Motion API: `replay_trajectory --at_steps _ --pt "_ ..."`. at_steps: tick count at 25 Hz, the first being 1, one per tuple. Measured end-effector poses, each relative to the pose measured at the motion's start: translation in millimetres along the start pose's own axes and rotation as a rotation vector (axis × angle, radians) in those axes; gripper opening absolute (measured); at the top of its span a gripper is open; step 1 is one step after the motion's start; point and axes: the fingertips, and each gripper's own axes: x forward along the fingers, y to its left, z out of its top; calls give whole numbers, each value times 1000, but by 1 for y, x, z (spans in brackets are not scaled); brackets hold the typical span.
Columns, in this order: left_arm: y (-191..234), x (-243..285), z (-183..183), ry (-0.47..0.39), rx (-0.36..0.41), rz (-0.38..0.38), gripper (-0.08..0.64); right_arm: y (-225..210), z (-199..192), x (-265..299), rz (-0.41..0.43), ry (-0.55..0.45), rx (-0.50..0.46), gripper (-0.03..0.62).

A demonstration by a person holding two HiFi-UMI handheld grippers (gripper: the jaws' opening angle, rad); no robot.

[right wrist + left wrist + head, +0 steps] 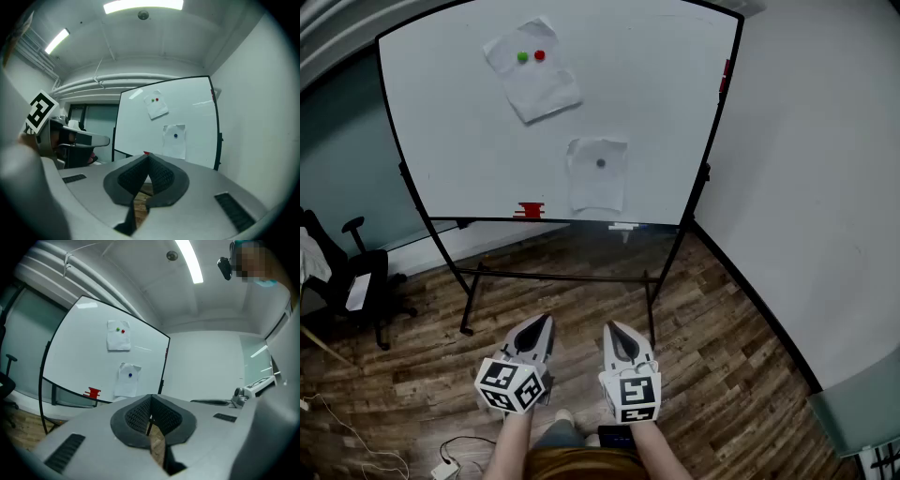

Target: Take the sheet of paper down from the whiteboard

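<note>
One whiteboard [450, 122] is seen. Two paper sheets are counted on it: an upper sheet [539, 89] and a lower sheet [595, 192]. Three magnets are counted: a green magnet [522, 57], a red magnet [539, 55] and a dark magnet [600, 163]. Two grippers are counted, the left gripper [546, 320] and the right gripper [612, 328]. One red object [530, 210] and one office chair [347, 281] are seen.

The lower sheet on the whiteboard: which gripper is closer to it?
Right, slightly. The right gripper is low, almost straight out from the lower sheet; the left gripper is beside it, further to the sheet's left. Both are far off.
</note>
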Motion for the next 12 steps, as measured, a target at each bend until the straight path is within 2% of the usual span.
replay_trajectory --at_steps 8,12 --pt "-2 0 4 -32 -19 -1 25 -6 -1 -4 -2 7 -7 11" --pt "1 4 8 -49 -10 7 25 -15 2 -4 -40 -18 -4 11"
